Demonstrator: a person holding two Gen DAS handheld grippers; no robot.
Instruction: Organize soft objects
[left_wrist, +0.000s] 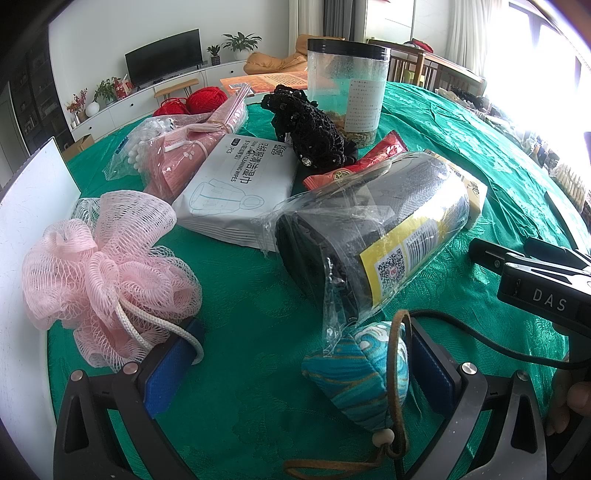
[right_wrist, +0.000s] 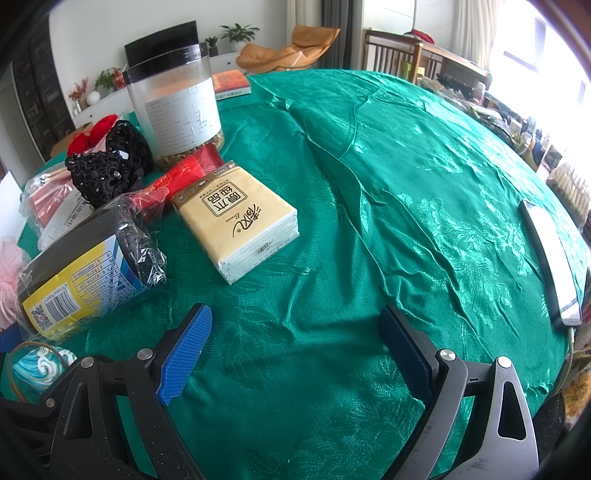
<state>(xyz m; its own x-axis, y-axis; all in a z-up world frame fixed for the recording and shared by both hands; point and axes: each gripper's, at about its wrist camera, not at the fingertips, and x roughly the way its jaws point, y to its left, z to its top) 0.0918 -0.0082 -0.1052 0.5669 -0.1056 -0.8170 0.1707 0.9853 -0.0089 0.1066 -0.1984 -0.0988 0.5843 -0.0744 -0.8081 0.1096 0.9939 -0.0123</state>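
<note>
Spreading wide at the bottom of its frame, the left claw (left_wrist: 295, 363) has its 2 blue pads on either side of a teal wave-patterned fabric pouch with a brown cord (left_wrist: 364, 373); the right-hand pad is just beside the pouch, the other well apart, so nothing is gripped. A fingertip shows at the lower right edge. The right claw (right_wrist: 295, 350) is equally agape over bare cloth, holding nothing.

A rumpled green patterned tablecloth covers the table (right_wrist: 388, 184). Behind it, upper left, stand a white sideboard, a dark television and potted plants.

At centre frame in the left view, a plastic-wrapped dark roll with a yellow label (left_wrist: 373, 225) lies on its side. A clear round jar with a black lid (left_wrist: 347, 88) stands upright behind, brownish bits at its bottom. A pink mesh bath pouf (left_wrist: 107, 280) sits at lower left.
</note>
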